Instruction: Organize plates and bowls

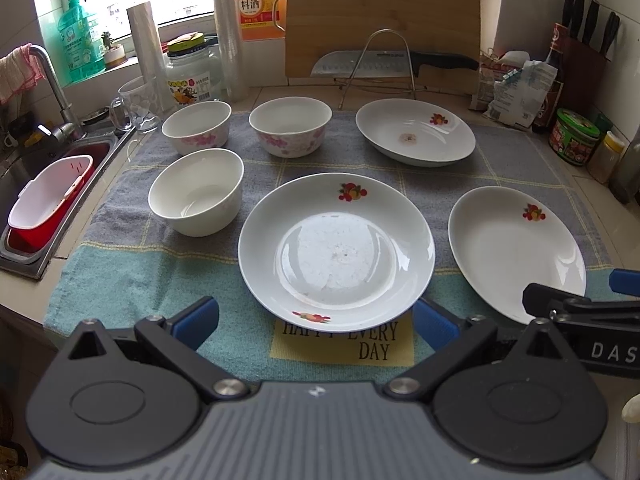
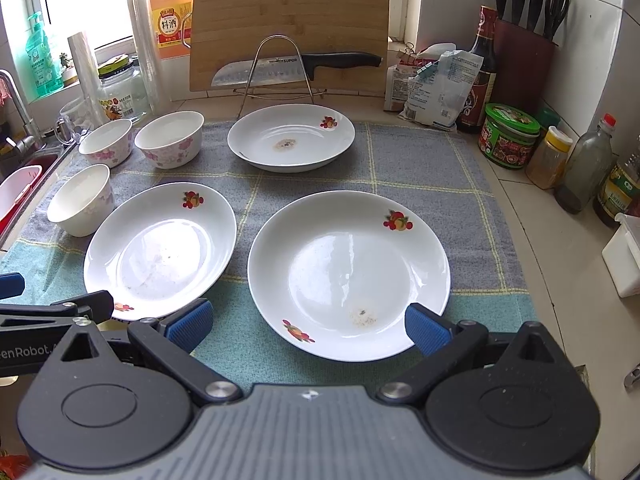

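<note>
White plates [image 1: 336, 246] and bowls [image 1: 196, 192] lie separately on your checked towel [image 1: 132, 276]: three plates, three bowls at left. Your left gripper [image 1: 316, 322] and right gripper [image 2: 308, 322] both hover spread wide, holding nothing.

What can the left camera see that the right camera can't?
Only the left wrist view shows the sink with the red and white basket in it, and the words on the yellow patch of the towel. Only the right wrist view shows the scissors in the knife block, plus the bottles along the right wall. Both show three plates, three bowls, the cutting board and the knife on its rack. Each gripper's jaws stand open.
</note>
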`<move>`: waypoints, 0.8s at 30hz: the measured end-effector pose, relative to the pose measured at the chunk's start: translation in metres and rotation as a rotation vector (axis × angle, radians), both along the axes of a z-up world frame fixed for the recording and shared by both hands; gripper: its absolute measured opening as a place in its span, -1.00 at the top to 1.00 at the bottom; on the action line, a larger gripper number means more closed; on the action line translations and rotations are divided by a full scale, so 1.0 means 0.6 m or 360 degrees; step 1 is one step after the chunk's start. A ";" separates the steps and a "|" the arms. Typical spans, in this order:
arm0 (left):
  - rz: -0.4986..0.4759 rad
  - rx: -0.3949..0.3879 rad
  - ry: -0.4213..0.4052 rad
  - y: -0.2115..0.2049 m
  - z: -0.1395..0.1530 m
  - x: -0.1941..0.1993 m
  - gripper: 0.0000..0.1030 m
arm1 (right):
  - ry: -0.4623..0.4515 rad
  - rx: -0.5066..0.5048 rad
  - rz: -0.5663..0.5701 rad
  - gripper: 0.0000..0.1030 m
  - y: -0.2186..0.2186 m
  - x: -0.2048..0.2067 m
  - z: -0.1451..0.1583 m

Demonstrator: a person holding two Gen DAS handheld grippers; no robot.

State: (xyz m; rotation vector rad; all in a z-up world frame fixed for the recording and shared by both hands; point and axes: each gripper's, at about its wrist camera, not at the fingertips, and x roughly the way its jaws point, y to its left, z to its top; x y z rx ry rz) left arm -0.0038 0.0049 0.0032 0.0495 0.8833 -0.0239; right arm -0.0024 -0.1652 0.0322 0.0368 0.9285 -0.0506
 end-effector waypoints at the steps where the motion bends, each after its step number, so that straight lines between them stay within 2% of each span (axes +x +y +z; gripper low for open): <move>1: 0.0001 0.0000 0.0000 0.000 0.000 -0.001 -0.99 | 0.0000 0.0000 -0.0001 -1.00 0.000 0.000 0.000; 24: 0.0022 -0.0004 0.0009 0.001 0.009 0.000 -0.98 | -0.0018 -0.0011 0.0019 -1.00 0.001 0.000 0.004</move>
